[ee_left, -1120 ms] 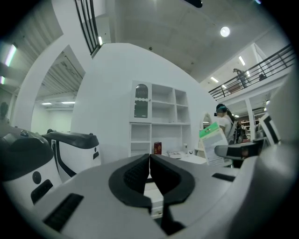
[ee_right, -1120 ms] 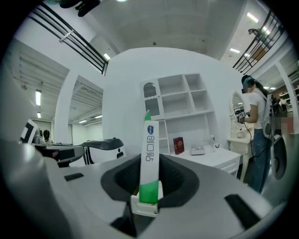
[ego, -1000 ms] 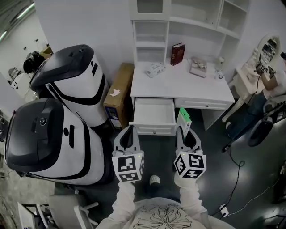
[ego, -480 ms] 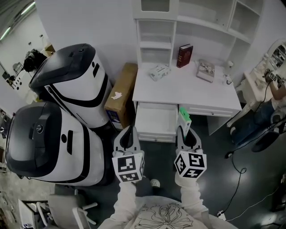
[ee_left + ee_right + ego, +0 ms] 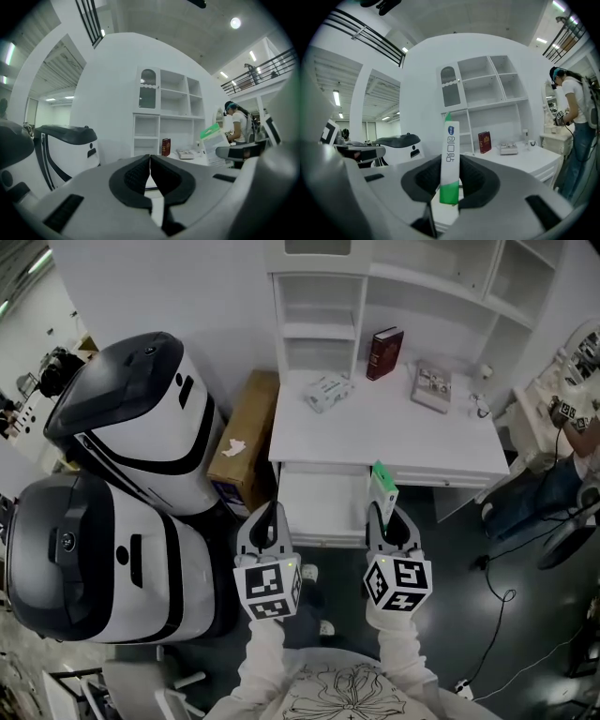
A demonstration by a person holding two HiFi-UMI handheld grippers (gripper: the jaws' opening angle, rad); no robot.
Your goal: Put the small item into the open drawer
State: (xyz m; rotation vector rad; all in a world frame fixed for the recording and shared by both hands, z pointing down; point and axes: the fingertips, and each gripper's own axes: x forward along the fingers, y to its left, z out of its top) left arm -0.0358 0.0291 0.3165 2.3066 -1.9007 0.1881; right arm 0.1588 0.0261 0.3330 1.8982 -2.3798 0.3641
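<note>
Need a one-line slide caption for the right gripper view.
Right gripper shut on a green-and-white box, facing the white desk with its red book.

Cream long sleeves [image 5: 265, 657], pale top [image 5: 336, 697] w/ black line-art print. The left gripper [image 5: 272, 514] & right gripper [image 5: 386, 517]: grey-white shells, black pads [image 5: 133, 178], cube [image 5: 268, 589] each (b&w square markers).
</note>
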